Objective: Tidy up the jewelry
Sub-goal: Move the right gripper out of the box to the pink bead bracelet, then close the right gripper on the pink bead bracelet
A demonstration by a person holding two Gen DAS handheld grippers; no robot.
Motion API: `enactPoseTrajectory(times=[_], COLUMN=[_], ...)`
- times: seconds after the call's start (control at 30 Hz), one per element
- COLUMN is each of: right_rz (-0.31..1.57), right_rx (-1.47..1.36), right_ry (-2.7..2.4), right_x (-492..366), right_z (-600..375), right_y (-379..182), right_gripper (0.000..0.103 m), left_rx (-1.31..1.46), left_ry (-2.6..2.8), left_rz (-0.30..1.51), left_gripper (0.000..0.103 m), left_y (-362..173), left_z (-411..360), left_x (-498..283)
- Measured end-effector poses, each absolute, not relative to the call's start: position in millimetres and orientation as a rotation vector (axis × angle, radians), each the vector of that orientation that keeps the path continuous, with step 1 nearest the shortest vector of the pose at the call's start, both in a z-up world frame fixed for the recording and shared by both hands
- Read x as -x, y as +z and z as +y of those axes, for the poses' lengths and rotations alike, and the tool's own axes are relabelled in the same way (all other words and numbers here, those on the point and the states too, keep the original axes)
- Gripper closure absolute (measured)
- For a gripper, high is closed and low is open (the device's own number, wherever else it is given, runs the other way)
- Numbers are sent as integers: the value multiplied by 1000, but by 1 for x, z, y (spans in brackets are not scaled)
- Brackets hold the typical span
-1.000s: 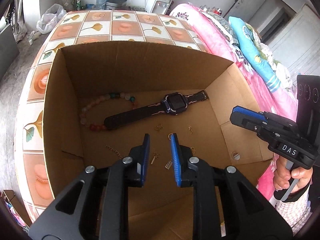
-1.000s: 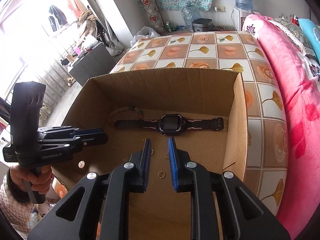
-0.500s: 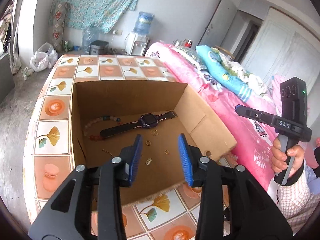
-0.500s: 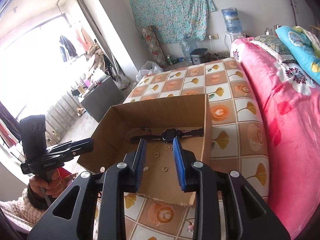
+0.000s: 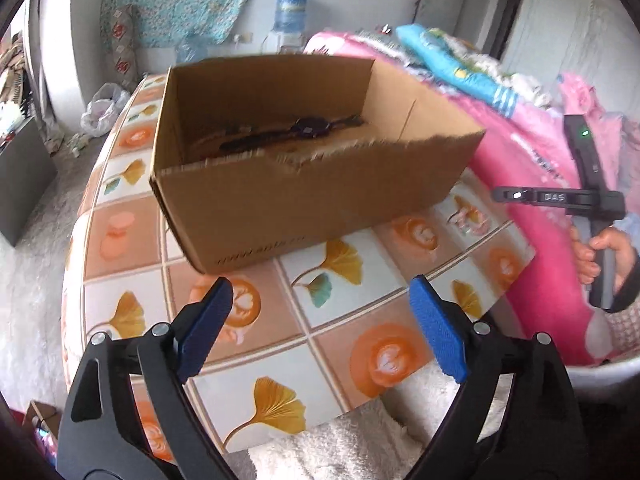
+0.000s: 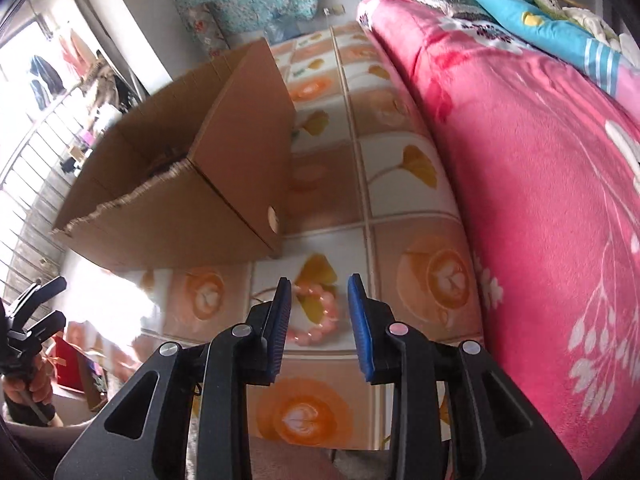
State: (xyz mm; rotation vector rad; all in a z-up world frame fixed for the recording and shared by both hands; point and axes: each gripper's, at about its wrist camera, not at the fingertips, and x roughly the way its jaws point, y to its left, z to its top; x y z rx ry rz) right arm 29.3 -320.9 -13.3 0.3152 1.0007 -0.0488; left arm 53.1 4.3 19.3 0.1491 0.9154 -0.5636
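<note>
An open cardboard box (image 5: 312,200) stands on the tile-patterned table (image 5: 360,320); a dark watch (image 5: 308,128) lies inside it. My left gripper (image 5: 320,292) hovers over the bare table in front of the box, its jaws opening wide with nothing between them. A pink bead bracelet (image 6: 316,312) lies on the table to the right of the box (image 6: 192,184). My right gripper (image 6: 319,282) hangs just above it, open, its fingers standing either side of the bracelet without pressing on it. In the left wrist view the right gripper (image 5: 504,195) is at the right, near the bracelet (image 5: 466,216).
A bed with a pink flowered blanket (image 6: 540,160) runs along the table's right side. White fluffy cloth (image 5: 400,432) lies below the table's near edge. A person's hand holds the left gripper (image 6: 60,300) at the lower left. Grey floor (image 5: 24,280) lies to the left.
Both grippers have pulled back from over the box's inside to the table's near edge. The left jaws have spread wide, the right ones slightly. The pink bracelet has come into the right wrist view.
</note>
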Motion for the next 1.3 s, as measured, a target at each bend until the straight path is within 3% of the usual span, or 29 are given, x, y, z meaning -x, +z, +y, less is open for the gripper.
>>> enactPoseTrajectory(times=[0.17, 0.33, 0.93, 1.3], right_rz=[1043, 1053, 1050, 1034], right_rx=[-263, -227, -248, -207], right_ry=[-68, -54, 274, 235], right_x=[-38, -42, -78, -72], right_z=[-314, -306, -204, -201], right_y=[-35, -41, -47, -35], right_gripper=[76, 93, 93, 92], left_rx=[-225, -214, -180, -171], left_ry=[-400, -345, -265, -253], left_rz=[1000, 1042, 1068, 1076], left_gripper=[17, 17, 14, 11], left_y=[-16, -28, -36, -42], left_z=[-11, -11, -2, -6], left_x=[-65, -71, -79, -84])
